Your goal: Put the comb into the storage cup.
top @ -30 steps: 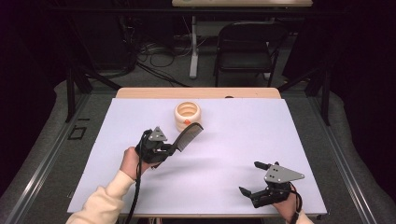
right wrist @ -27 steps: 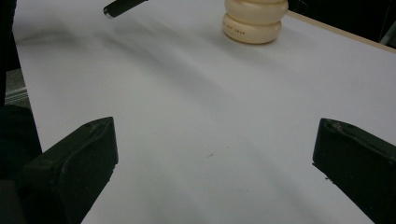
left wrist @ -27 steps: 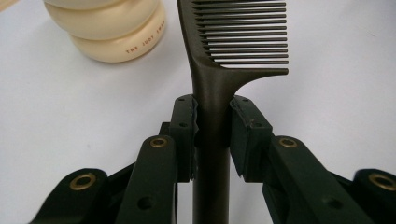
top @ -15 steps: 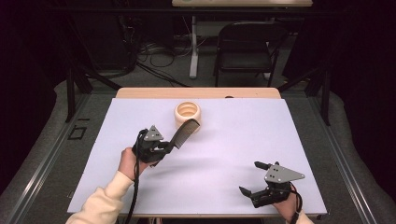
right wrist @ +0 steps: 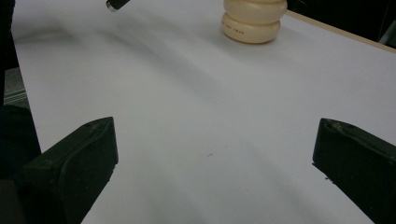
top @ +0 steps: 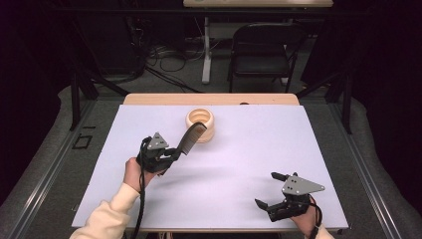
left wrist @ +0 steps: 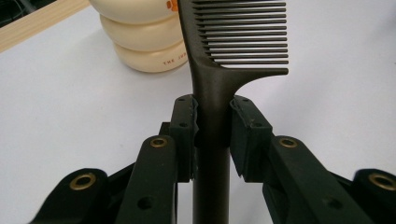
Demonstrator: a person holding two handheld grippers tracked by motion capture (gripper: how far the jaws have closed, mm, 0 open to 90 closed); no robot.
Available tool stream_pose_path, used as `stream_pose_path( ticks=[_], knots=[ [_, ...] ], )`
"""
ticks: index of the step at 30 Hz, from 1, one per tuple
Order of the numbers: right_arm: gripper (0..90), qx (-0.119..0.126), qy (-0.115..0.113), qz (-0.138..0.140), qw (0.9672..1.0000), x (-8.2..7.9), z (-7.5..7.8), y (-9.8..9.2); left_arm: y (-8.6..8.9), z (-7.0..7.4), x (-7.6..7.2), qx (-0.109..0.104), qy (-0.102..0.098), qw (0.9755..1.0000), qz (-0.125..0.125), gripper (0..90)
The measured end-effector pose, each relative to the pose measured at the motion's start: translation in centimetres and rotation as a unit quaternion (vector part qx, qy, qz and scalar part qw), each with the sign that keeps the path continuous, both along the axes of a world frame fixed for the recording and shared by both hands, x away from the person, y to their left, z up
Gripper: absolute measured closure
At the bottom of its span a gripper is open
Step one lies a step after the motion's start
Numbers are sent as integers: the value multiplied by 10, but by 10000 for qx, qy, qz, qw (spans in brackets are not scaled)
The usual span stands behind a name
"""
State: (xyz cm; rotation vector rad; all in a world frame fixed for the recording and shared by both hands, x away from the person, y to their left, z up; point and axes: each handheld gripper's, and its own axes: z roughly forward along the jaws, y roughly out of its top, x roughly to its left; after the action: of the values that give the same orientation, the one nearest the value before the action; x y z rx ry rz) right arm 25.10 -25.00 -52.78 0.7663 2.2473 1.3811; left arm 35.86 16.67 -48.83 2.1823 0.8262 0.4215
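Left gripper (left wrist: 212, 116) clamps comb (left wrist: 233, 42) by handle — beside cream holder (top: 200, 124).

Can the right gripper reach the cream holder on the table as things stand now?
Probably yes. The right gripper stands open and empty, and bare white table lies between it and the cream holder. The comb in the left gripper hovers at its near side.

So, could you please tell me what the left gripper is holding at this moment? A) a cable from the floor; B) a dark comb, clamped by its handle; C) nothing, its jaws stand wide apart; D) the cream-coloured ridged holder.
B: the left gripper view shows the left gripper closed on the handle of the dark comb, whose teeth reach toward the cream holder.
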Motion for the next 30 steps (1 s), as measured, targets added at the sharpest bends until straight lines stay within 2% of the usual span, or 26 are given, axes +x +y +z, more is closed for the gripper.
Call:
stream_pose_path(
  ticks=[30],
  knots=[
    [0,-6,9,-20,10000,0,0,0,12,2,8,-130,-241,9990,350,722]
  ],
)
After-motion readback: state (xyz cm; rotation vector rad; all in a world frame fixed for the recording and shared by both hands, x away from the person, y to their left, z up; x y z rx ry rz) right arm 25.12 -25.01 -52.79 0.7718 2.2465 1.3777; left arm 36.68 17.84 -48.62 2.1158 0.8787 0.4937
